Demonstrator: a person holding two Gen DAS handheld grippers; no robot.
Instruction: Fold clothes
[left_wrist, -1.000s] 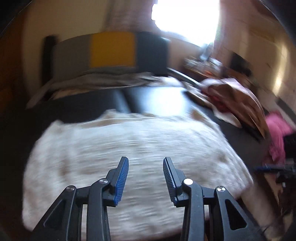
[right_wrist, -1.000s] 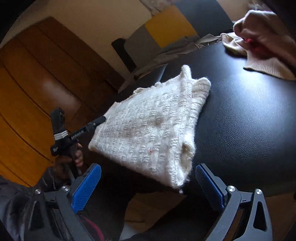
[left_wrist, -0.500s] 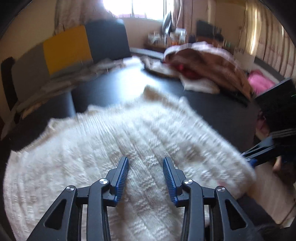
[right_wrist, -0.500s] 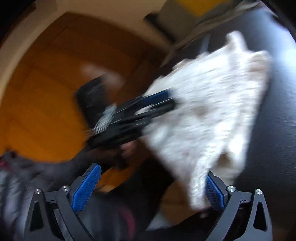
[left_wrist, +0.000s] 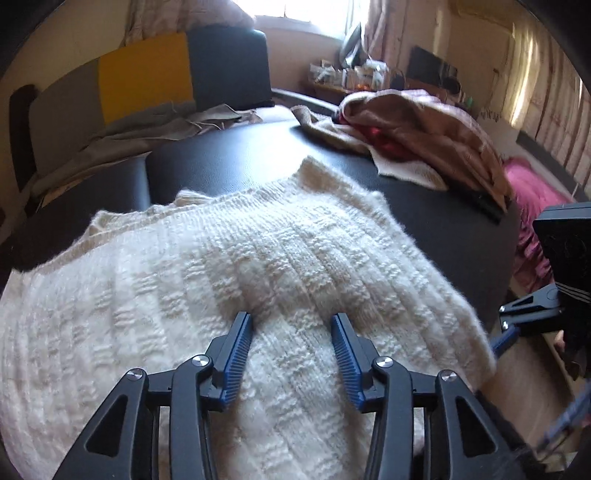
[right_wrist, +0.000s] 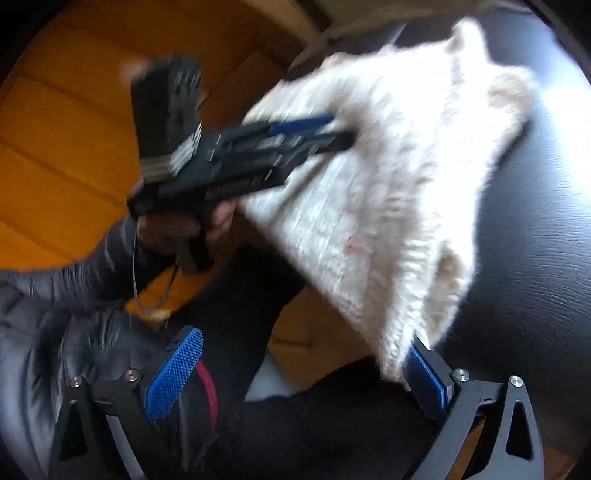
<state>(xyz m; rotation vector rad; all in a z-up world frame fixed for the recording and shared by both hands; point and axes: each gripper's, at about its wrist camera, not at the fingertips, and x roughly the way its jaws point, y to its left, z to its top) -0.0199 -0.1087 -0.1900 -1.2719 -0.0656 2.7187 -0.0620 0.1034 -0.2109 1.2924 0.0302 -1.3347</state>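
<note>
Both grippers are standing open around the cream knit sweater (left_wrist: 258, 280) lying folded on the black table (left_wrist: 229, 162): left gripper (left_wrist: 291, 325) pressing its soft, thick middle, right gripper (right_wrist: 303, 363) wide at its doubled corner, likely the firmest hold.

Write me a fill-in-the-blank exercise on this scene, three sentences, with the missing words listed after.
1. The left gripper presses its open fingers down on a knitted sweater whose colour is ____.
2. The sweater lies on a padded surface whose colour is ____.
3. The right gripper stands wide ____, with the sweater's near corner touching one of its blue pads.

Missing words: cream (white); black; open
</note>
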